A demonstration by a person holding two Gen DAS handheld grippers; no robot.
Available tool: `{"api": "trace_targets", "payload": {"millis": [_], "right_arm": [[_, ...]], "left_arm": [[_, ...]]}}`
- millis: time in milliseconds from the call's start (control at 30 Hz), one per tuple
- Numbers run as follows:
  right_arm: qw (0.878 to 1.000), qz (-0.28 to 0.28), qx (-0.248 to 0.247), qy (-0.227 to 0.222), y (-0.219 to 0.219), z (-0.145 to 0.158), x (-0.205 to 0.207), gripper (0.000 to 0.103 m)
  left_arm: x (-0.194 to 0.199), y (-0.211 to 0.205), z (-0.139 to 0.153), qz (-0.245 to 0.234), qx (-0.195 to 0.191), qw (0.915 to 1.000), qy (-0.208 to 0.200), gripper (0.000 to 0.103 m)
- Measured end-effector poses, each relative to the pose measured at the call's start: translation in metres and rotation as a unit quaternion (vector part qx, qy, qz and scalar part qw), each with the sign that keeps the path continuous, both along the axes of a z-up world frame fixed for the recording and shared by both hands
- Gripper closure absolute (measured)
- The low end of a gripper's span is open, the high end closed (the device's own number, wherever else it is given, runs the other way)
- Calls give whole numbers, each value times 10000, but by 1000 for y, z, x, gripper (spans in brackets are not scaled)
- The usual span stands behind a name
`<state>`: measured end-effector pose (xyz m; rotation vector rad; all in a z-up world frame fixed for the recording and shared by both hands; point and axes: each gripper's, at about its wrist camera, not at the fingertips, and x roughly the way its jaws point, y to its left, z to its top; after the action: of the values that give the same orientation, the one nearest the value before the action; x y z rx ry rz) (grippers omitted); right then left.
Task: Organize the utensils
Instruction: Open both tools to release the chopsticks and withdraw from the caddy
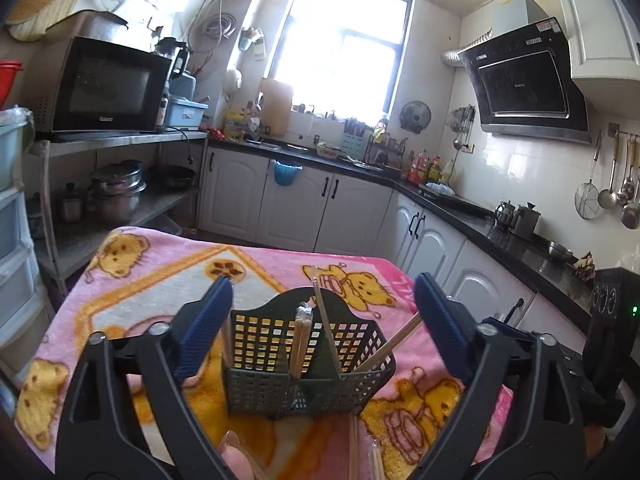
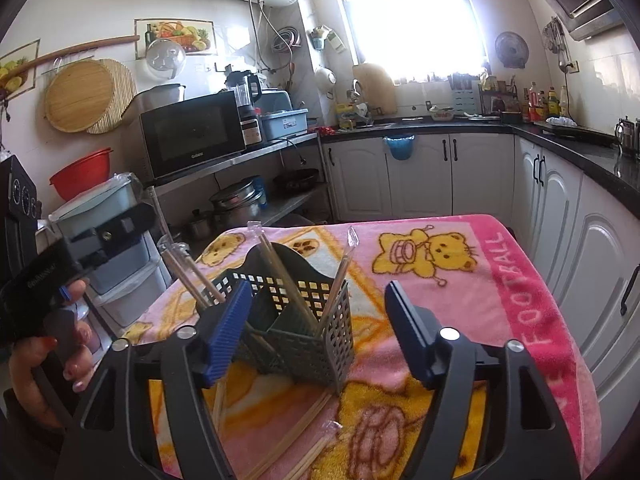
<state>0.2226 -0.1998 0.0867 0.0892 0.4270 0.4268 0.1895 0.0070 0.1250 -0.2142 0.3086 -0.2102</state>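
Left wrist view: left gripper [image 1: 323, 304] spread wide, blue pads well apart and pinching nothing, dark green utensil caddy [image 1: 308, 364] standing between them on the pink bear-print blanket [image 1: 160, 280], untouched by either pad. Wrapped chopsticks [image 1: 302, 340] upright in the caddy's middle compartment, one more leaning left to right across it, another pair poking out over the right rim. Loose chopsticks [image 1: 354, 448] flat on the blanket just near of the caddy, a pink spoon [image 1: 232, 446] at the near edge, partly hidden.

Right wrist view: right gripper [image 2: 318, 300] likewise spread, nothing between the pads but air and the caddy's [image 2: 304, 320] far corner behind the left pad. Caddy left of centre on the blanket [image 2: 520, 300], chopsticks [image 2: 276, 264] slanting out of several compartments. More chopsticks [image 2: 296, 432] lying on the blanket near of the caddy. At far left, a hand [image 2: 60, 344] around the other gripper's black handle.
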Motion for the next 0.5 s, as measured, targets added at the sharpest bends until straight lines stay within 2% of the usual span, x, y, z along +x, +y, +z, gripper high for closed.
{"api": "trace_targets", "payload": {"millis": [133, 500], "right_arm": [[10000, 26, -36, 23, 1, -3, -8, 30], [9997, 57, -112, 209, 1, -16, -25, 27]], "left_arm": [[-11, 3, 1, 50, 16, 10000, 25, 11], [-30, 11, -19, 150, 6, 9994, 307, 11]]}}
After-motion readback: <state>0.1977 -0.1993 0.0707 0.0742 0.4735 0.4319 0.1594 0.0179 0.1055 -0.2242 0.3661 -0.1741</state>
